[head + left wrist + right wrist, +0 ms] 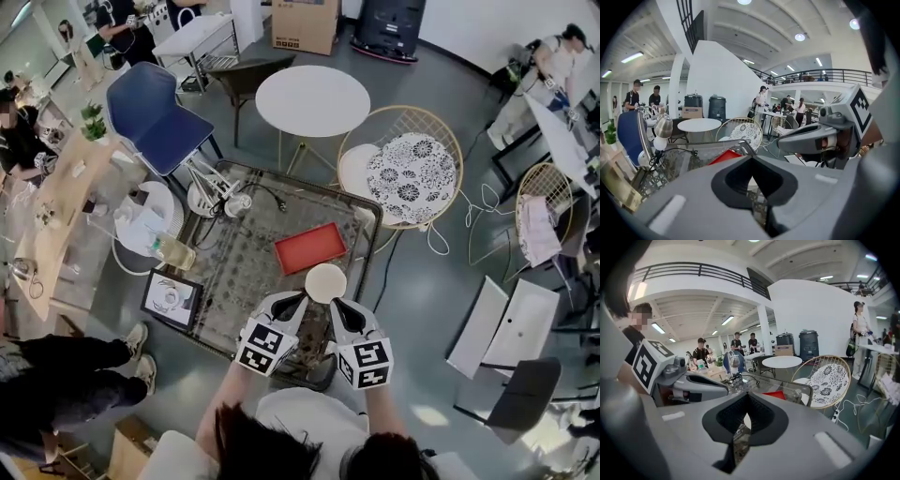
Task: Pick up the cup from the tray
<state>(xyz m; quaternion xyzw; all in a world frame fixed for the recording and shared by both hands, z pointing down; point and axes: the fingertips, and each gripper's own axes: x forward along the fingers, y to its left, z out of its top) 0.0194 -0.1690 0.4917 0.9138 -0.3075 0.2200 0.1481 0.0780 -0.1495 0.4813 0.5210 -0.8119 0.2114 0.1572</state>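
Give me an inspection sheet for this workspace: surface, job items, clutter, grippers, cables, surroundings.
Surface: glass table with a patterned top.
Job's things: red tray lies empty; white cup is off it, by its near corner.
Clutter: white desk lamp at the table's far left.
Grippers: left gripper and right gripper both have jaws together, one on each side of the cup; whether they touch it cannot be told.
Cables: black cable on the table; white cable on the floor.
Surroundings: round white table, blue chair, wicker chair; people at the room's edges.
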